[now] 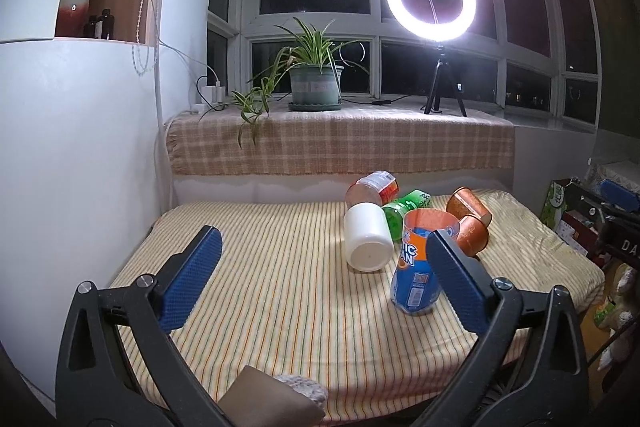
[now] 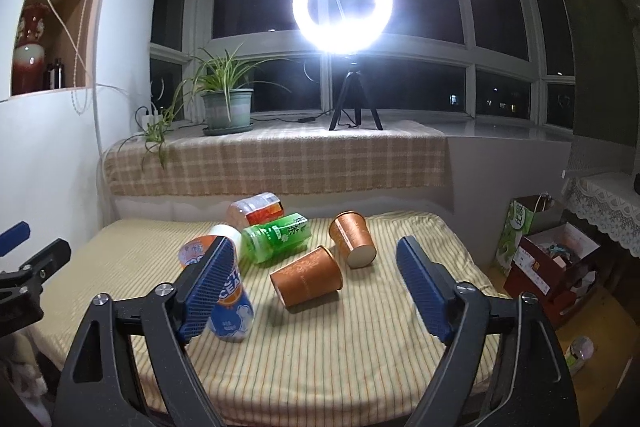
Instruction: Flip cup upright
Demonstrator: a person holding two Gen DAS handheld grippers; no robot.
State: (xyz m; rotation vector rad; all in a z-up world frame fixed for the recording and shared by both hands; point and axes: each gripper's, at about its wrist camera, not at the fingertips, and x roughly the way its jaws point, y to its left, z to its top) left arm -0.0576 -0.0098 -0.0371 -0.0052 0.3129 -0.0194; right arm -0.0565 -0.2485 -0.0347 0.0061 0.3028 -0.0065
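Note:
Two brown paper cups lie on their sides on the striped cloth (image 2: 320,347). The near cup (image 2: 306,275) lies with its mouth to the lower left; the far cup (image 2: 354,239) shows its base. They also show in the left wrist view, the near cup (image 1: 472,235) and the far cup (image 1: 468,205). My right gripper (image 2: 316,283) is open, its jaws wide around the near cup's position, held back from it. My left gripper (image 1: 320,279) is open and empty, in front of a white container (image 1: 366,237) and a cut blue-orange bottle (image 1: 416,267) that stands upright.
A green bottle (image 2: 276,237) and an orange-labelled bottle (image 2: 256,209) lie behind the cups. The left gripper's body (image 2: 28,275) shows at the right view's left edge. A plaid ledge holds a potted plant (image 2: 226,107) and a ring light (image 2: 342,7). Boxes (image 2: 548,267) stand right of the table.

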